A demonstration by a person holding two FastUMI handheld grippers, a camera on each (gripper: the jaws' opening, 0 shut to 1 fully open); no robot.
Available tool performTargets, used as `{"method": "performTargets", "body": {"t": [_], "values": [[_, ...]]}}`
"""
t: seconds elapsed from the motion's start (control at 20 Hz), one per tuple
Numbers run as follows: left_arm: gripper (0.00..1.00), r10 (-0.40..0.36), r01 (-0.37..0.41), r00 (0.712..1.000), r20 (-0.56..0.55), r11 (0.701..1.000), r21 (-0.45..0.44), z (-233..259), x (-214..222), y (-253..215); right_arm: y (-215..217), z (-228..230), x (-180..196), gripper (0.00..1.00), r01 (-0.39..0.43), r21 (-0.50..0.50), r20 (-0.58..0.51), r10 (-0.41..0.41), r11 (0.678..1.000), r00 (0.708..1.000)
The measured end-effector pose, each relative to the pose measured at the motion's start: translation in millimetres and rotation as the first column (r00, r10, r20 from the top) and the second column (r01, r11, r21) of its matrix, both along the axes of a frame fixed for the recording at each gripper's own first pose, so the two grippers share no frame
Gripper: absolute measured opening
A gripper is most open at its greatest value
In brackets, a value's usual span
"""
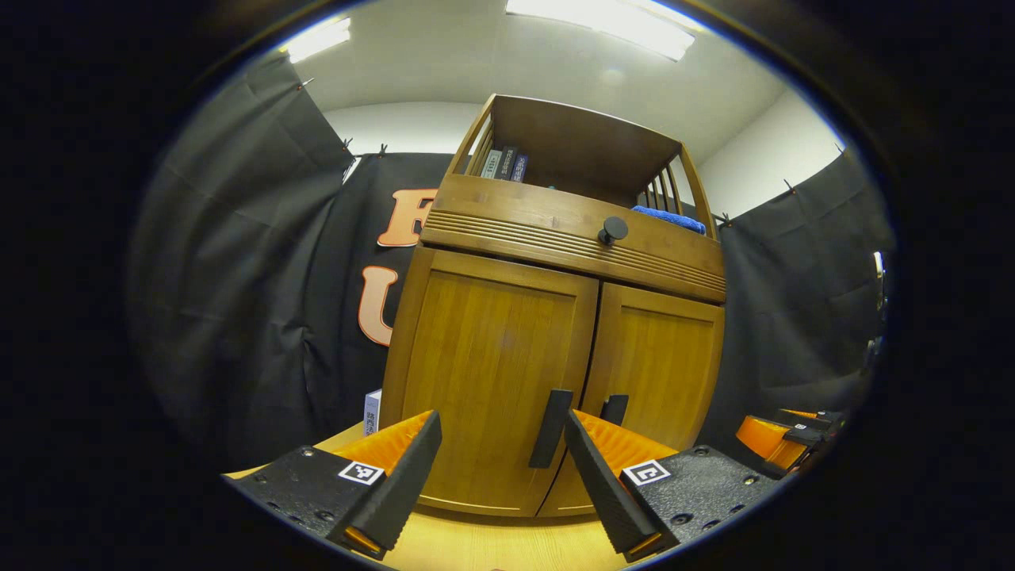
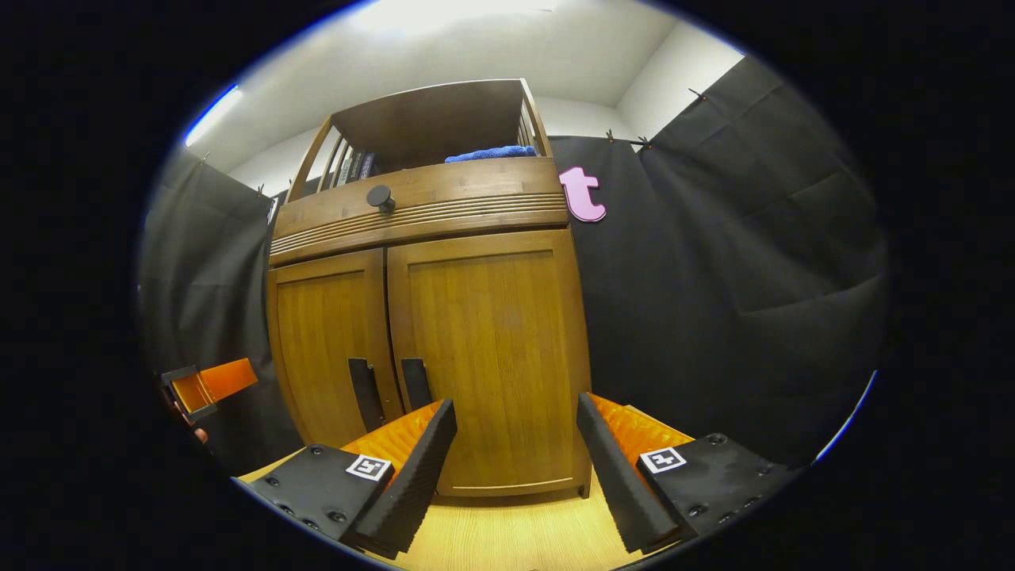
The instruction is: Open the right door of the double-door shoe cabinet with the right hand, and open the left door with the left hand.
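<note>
A wooden double-door shoe cabinet (image 1: pixel 555 317) stands on a light wood table, both doors closed. In the left gripper view, the left door (image 1: pixel 492 373) carries a black vertical handle (image 1: pixel 550 428), and the right door's handle (image 1: pixel 614 409) peeks out beside it. My left gripper (image 1: pixel 503 468) is open, its fingers straddling the left door's lower part, short of touching it. In the right gripper view, the right door (image 2: pixel 496 349) and its handle (image 2: pixel 415 384) sit ahead of my open right gripper (image 2: pixel 515 452). The left door's handle (image 2: pixel 365 393) lies just left of that one.
A drawer with a round black knob (image 1: pixel 612 230) runs above the doors. The open shelf on top holds books (image 1: pixel 504 165) and a blue cloth (image 1: pixel 668 219). A small white box (image 1: pixel 372 411) stands left of the cabinet. The other gripper appears at far right (image 1: pixel 781 436) and far left (image 2: pixel 208 387).
</note>
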State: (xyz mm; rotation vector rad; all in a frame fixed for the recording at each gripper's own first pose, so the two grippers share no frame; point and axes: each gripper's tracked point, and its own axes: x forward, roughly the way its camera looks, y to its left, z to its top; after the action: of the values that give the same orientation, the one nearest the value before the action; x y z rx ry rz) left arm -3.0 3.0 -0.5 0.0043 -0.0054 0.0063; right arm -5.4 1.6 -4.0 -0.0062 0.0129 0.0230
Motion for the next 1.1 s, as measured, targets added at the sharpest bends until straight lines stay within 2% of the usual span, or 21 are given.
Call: {"method": "performTargets", "body": {"t": [0.05, 0.1, 0.15, 0.25, 0.35, 0.4, 0.45, 0.55, 0.6, 0.65, 0.7, 0.75, 0.85, 1.0, 1.1], "values": [[0.96, 0.001, -0.001, 1.000, 0.002, 1.000, -0.003, 0.2, -1.5, 1.0, -0.5, -0.8, -0.7, 0.98, 0.002, 0.000, -0.001, -0.002, 1.000, 1.000], [0.96, 0.002, -0.002, 1.000, 0.004, 1.000, -0.006, 1.6, -2.8, 1.7, -0.6, -1.5, -1.1, 0.91, 0.004, -0.001, -0.004, -0.004, 1.000, 1.000], [0.97, 0.001, -0.001, 1.000, 0.006, 1.000, -0.010, 2.8, -3.5, 2.3, -0.6, -2.5, -1.6, 0.98, 0.005, -0.003, -0.006, -0.005, 1.000, 1.000], [0.98, 0.003, -0.003, 1.000, 0.008, 1.000, -0.010, 2.4, -4.7, 4.3, -0.6, -3.6, -3.0, 0.98, 0.005, -0.008, -0.011, -0.005, 1.000, 1.000], [0.94, 0.010, -0.010, 1.000, 0.013, 1.000, -0.006, 4.3, -6.9, 8.7, 0.9, -3.6, -4.0, 0.98, 0.003, -0.011, -0.010, -0.003, 1.000, 1.000], [0.94, 0.012, -0.012, 1.000, 0.015, 1.000, -0.006, 4.5, -6.7, 9.3, 1.7, -3.1, -5.0, 0.91, 0.003, -0.013, -0.008, -0.003, 1.000, 1.000], [0.94, 0.012, -0.012, 1.000, 0.013, 1.000, -0.006, 4.7, -8.2, 10.0, 3.0, -2.8, -5.5, 0.98, 0.002, -0.011, -0.005, -0.002, 1.000, 1.000], [0.94, 0.016, -0.016, 1.000, 0.009, 1.000, -0.009, 3.4, -9.0, 13.8, 11.5, 1.1, -7.3, 1.00, -0.024, 0.008, 0.014, 0.024, 1.000, 1.000], [0.96, 0.020, -0.020, 1.000, 0.009, 1.000, -0.013, 4.0, -10.2, 16.3, 15.9, 2.9, -6.5, 0.98, -0.038, 0.005, 0.020, 0.038, 0.999, 0.999], [0.98, 0.022, -0.022, 1.000, 0.008, 1.000, -0.018, 3.7, -11.4, 16.9, 18.1, 3.2, -4.6, 0.91, -0.043, -0.012, 0.024, 0.043, 0.999, 0.999], [0.98, 0.022, -0.022, 1.000, 0.007, 1.000, -0.022, 3.8, -11.8, 17.2, 17.3, 4.4, -1.8, 0.98, -0.039, -0.037, 0.031, 0.041, 0.999, 0.999], [0.94, 0.023, -0.023, 1.000, 0.003, 0.999, -0.022, 3.1, -12.3, 18.2, 17.9, 7.1, 1.9, 0.98, -0.036, -0.055, 0.045, 0.039, 0.998, 0.998], [0.98, 0.022, -0.022, 1.000, -0.003, 1.000, -0.021, 1.7, -12.7, 19.5, 28.4, 8.7, 12.2, 0.99, -0.049, -0.045, 0.058, 0.051, 0.998, 0.997], [0.92, 0.021, -0.022, 1.000, -0.005, 0.999, -0.028, 3.2, -16.4, 21.7, 46.7, -2.0, 31.4, 0.99, -0.092, -0.026, 0.037, 0.093, 0.995, 0.995], [0.95, 0.028, -0.028, 1.000, -0.003, 0.999, -0.021, 5.9, -19.2, 25.1, 56.2, -7.4, 48.2, 0.98, -0.109, -0.019, 0.029, 0.109, 0.994, 0.994]]}}
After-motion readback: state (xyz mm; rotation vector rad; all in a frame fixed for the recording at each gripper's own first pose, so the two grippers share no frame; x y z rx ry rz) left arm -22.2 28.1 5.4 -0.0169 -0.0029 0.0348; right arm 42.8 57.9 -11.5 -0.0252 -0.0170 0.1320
